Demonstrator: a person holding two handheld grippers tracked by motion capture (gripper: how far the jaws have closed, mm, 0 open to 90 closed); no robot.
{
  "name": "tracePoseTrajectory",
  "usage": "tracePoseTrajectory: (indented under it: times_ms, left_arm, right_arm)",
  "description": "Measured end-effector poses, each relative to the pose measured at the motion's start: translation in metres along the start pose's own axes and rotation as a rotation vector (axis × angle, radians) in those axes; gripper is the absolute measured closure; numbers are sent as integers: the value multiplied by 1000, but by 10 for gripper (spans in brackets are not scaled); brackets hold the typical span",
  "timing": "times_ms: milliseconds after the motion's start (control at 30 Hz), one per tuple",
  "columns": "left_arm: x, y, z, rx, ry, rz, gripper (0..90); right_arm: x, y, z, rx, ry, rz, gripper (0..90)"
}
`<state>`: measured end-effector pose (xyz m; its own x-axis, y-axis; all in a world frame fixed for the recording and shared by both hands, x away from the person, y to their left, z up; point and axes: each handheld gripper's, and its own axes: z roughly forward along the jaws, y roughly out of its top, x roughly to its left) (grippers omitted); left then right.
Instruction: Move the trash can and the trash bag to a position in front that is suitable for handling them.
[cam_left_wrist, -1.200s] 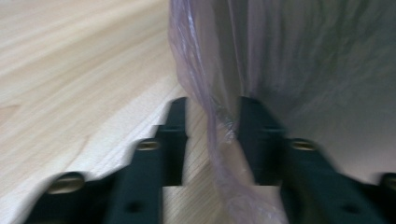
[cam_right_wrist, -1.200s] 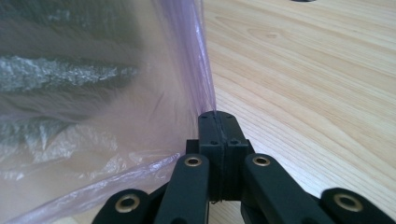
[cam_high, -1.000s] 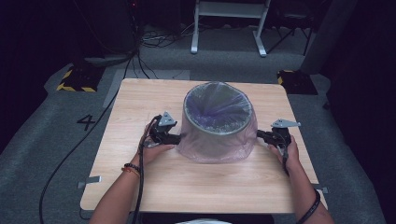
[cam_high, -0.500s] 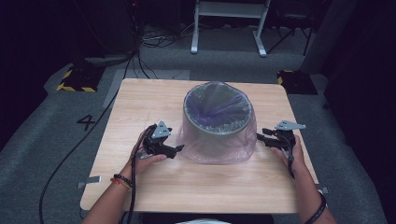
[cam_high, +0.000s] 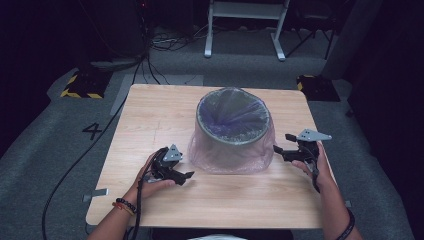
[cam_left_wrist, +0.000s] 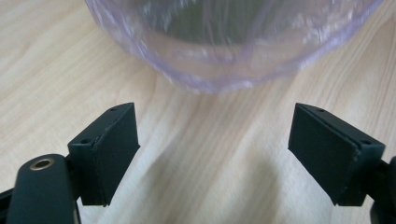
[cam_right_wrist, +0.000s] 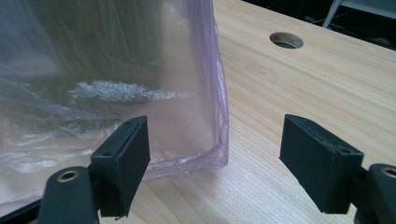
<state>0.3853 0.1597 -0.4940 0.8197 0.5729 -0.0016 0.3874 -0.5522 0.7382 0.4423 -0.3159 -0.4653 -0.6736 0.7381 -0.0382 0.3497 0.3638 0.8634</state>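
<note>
Wooden table (cam_high: 150, 120), light grain, dark floor around it. Round bin (cam_high: 232, 127) sits mid-table, lined with a translucent purple bag (cam_high: 220, 157) folded over the rim and draped down the outside to the tabletop. Left gripper (cam_high: 186, 176) near-left of the bin, low over the table, jaws apart, tips close to the bag's hem but not touching. Right gripper (cam_high: 276, 149) at the bin's right side, jaws apart, tips just beside the bag; contact unclear. Black cable (cam_high: 75, 165) runs across the floor left of the table. A "4" (cam_high: 93, 131) is marked on the floor, far-left.
</note>
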Motion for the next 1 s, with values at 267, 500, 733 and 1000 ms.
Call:
tracePoseTrajectory:
  times_ms: [267,500,733,1000]
  left_arm:
    - [-6,-12,1,34,22,-13,153]
    - [-6,-13,0,37,22,-25,152]
    - [-6,-13,0,38,14,-27,146]
    - [-5,-13,0,39,10,-21,146]
  right_arm:
    - [2,7,-9,-54,17,10,215]
    - [3,21,-21,-100,39,4,212]
    - [12,53,-34,-146,46,-33,212]
    - [18,75,-38,-184,48,-45,212]
